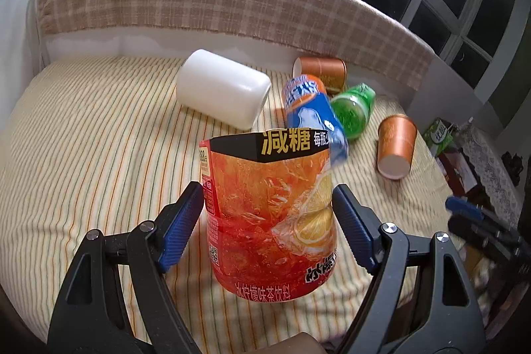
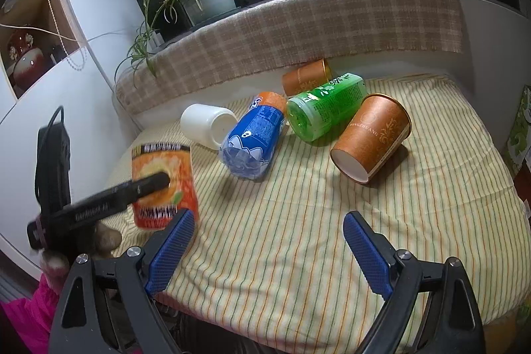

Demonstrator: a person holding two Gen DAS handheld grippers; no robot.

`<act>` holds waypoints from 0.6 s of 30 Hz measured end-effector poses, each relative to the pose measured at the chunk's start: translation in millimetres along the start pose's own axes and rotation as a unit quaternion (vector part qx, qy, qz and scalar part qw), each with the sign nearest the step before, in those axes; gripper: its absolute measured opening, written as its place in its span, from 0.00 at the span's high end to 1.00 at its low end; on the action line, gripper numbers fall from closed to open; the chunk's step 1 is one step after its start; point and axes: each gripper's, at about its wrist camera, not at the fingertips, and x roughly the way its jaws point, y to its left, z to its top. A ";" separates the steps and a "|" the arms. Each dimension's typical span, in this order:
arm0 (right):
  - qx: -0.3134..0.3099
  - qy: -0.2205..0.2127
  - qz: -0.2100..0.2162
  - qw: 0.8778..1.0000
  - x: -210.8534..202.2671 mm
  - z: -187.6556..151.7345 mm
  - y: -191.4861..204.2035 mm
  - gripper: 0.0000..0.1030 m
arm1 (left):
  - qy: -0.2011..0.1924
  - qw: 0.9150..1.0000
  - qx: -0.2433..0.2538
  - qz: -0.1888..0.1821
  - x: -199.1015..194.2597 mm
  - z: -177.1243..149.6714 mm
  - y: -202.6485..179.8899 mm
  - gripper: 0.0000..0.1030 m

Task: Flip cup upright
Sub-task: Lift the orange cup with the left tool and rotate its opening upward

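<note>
Progress is judged partial: between the left tool's (image 1: 267, 214) spread pads the red cup (image 1: 268, 214) is seen standing upright, apparently unclamped. Ahead of the right tool (image 2: 268, 251), held apart and empty, white (image 2: 207, 125), blue (image 2: 254, 140), green (image 2: 325, 111) and orange cups (image 2: 371, 138) lie toppled on the bed (image 2: 298, 238).

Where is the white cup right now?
The white cup lies on its side at the far left of the striped cloth, beside the blue bottle and behind the red cup.
</note>
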 end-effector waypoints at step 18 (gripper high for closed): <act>-0.020 -0.012 0.012 1.000 -3.3 -3.5 21.2 0.10 | 0.031 0.999 0.033 -0.028 -20.9 -32.6 -10.9 0.18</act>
